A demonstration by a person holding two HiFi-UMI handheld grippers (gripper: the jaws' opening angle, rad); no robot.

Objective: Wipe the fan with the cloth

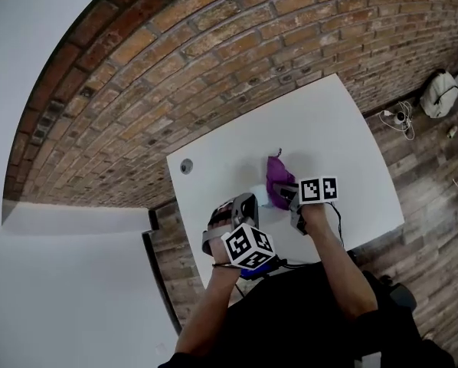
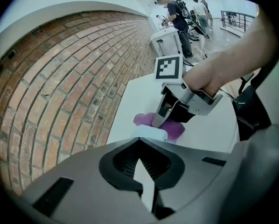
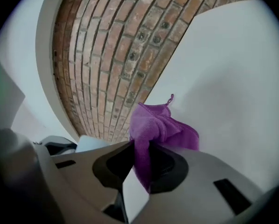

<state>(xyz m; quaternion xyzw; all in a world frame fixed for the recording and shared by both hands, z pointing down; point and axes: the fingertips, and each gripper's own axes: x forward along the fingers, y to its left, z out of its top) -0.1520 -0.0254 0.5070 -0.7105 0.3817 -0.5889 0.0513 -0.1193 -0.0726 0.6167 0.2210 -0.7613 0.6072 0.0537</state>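
My right tool [image 2: 159, 120] is clamped on a bunched fold of the purple cloth [image 3: 153, 125]. The rest of the cloth hangs loose over the white bench [image 1: 336, 144]. My left tool [image 1: 246, 205] is fully closed, and I see nothing pinched in it. The small pale thing I take for the fan [image 2: 149, 133] sits on the bench just past its tips, right beside the cloth.

My main worry is that nothing seems to be holding the fan. It looks light and the bench top looks smooth, so a firm swipe could skid it or tip it over instead of cleaning it. I only have a narrow pinch of cloth, so dragging it could pull it free, or the loose tail could catch on the fan. The two tools are also close together and could knock each other.

The bench is plain white with a round cable hole [image 1: 186, 165] near one corner. It stands against a brick wall [image 1: 175, 60], with a wood-plank floor [image 1: 436, 175] to the side. A white bag [image 1: 440, 94] and a cable [image 1: 397, 118] lie on that floor. Several people [image 2: 177, 15] stand well off at other benches, near a railing.
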